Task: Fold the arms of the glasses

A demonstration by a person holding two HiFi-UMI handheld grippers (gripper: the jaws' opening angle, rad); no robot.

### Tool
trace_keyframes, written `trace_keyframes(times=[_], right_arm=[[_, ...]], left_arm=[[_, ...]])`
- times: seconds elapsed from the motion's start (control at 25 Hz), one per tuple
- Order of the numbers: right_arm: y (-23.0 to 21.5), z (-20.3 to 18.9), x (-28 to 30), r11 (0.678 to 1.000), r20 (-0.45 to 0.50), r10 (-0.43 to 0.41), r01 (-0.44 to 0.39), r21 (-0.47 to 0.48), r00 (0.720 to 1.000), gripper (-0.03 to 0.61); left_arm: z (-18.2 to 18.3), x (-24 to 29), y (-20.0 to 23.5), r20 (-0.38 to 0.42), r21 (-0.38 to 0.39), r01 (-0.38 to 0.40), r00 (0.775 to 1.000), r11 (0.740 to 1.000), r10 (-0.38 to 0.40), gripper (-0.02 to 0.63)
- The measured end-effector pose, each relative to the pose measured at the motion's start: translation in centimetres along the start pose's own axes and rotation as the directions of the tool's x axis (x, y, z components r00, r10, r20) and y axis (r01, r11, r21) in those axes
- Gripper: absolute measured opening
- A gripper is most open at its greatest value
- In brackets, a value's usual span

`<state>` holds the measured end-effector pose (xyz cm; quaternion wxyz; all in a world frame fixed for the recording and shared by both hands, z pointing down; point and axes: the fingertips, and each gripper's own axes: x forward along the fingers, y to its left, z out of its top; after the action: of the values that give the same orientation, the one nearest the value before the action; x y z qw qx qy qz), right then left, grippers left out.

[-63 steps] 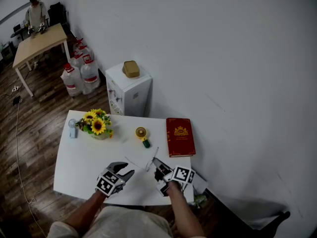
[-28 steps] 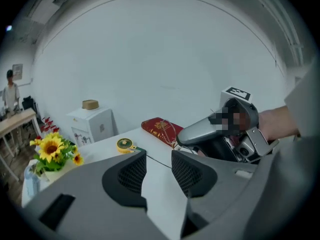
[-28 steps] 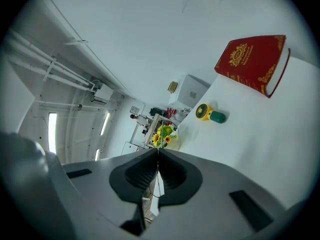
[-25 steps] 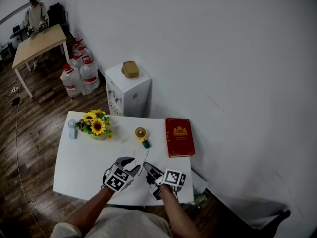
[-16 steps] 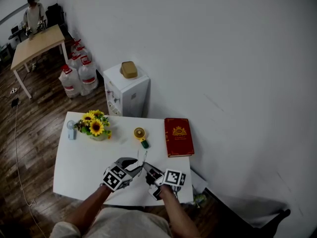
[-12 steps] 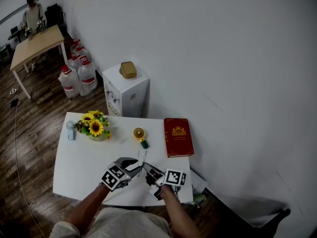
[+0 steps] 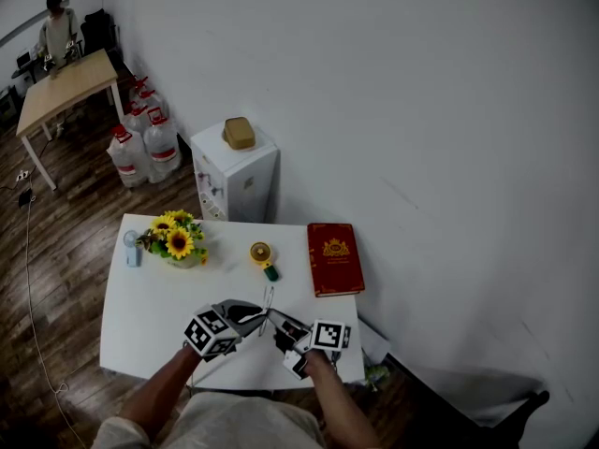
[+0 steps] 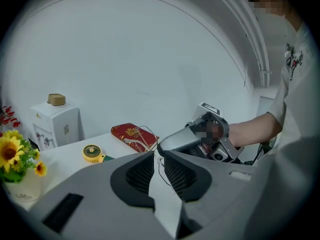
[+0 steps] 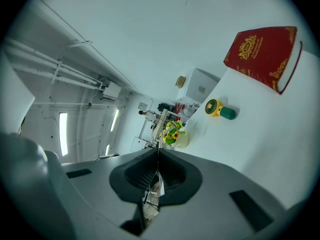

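The glasses (image 7: 268, 302), thin wire-framed, hang just above the white table (image 7: 150, 311) between my two grippers. My right gripper (image 7: 279, 322) is shut on the frame; in the right gripper view a thin piece of the glasses (image 9: 161, 128) sticks up from the shut right gripper (image 9: 159, 152). My left gripper (image 7: 259, 315) faces it tip to tip. In the left gripper view the left gripper (image 8: 157, 157) is closing its jaws, with a thin arm of the glasses (image 8: 161, 165) in the narrow gap between them, not visibly pinched. The right gripper (image 8: 161, 146) shows right behind them.
A red book (image 7: 335, 258) lies at the table's far right. A yellow hand fan (image 7: 262, 253) sits mid-table and a sunflower pot (image 7: 174, 237) with a small bottle (image 7: 130, 248) at the far left. A white cabinet (image 7: 234, 171) and water jugs (image 7: 140, 148) stand beyond.
The left gripper has come in from the left until its tips meet the right gripper's, and its jaws have narrowed around the glasses' arm. The right gripper has stayed shut on the frame.
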<state>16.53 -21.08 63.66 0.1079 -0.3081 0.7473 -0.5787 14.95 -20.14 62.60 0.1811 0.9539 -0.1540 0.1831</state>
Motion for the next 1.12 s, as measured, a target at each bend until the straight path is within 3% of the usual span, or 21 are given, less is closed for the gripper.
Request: trace_keyframes(times=[0.08, 0.16, 0.32, 0.44, 0.52, 0.64, 0.76, 0.88, 0.96, 1.12], right_arm=[[-0.1, 0.3, 0.0, 1.0, 0.008, 0.0, 0.0, -0.032, 1.0, 0.011], [-0.4, 0.3, -0.3, 1.0, 0.025, -0.03, 0.03, 0.003, 0.999, 0.011], [-0.9, 0.8, -0.7, 0.999, 0.055, -0.046, 0.047, -0.009, 0.997, 0.011], [-1.4, 1.8, -1.2, 0.994, 0.088, -0.064, 0.07, -0.078, 0.994, 0.012], [-1.3, 2.0, -1.2, 0.993, 0.105, -0.063, 0.073, -0.094, 0.992, 0.012], [-0.4, 2.4, -0.9, 0.989, 0.123, -0.018, 0.036, -0.146, 0.992, 0.012], [-0.6, 2.6, -1.2, 0.988, 0.149, -0.043, 0.065, -0.144, 0.988, 0.012], [0.7, 3.0, -0.7, 0.98, 0.158, 0.033, -0.001, -0.198, 0.987, 0.012], [-0.1, 2.8, -1.1, 0.982, 0.168, -0.035, 0.066, -0.178, 0.985, 0.012], [0.4, 2.6, -1.1, 0.975, 0.168, -0.025, 0.061, -0.212, 0.985, 0.011]], left_arm=[[0.0, -0.3, 0.0, 0.004, 0.005, -0.01, 1.0, 1.0, 0.01, 0.063], [0.1, -0.8, 0.3, 0.018, 0.021, -0.036, 0.999, 0.999, 0.036, 0.063], [-0.2, -2.1, 1.5, 0.022, 0.053, -0.123, 0.992, 0.991, 0.122, 0.063], [-0.4, -3.3, 3.1, 0.015, 0.073, -0.227, 0.974, 0.971, 0.226, 0.06], [-0.7, -4.5, 4.3, 0.024, 0.063, -0.291, 0.957, 0.955, 0.29, 0.023], [-0.8, -6.2, 5.6, 0.047, 0.036, -0.358, 0.933, 0.933, 0.356, 0.01], [-1.0, -7.3, 6.3, 0.054, 0.018, -0.39, 0.92, 0.921, 0.389, 0.008], [-1.3, -8.1, 6.7, 0.059, 0.004, -0.405, 0.913, 0.914, 0.404, 0.008], [-1.5, -8.5, 6.9, 0.067, -0.003, -0.411, 0.91, 0.912, 0.41, 0.008], [-1.6, -9.2, 6.6, 0.096, -0.02, -0.415, 0.905, 0.909, 0.415, 0.008]])
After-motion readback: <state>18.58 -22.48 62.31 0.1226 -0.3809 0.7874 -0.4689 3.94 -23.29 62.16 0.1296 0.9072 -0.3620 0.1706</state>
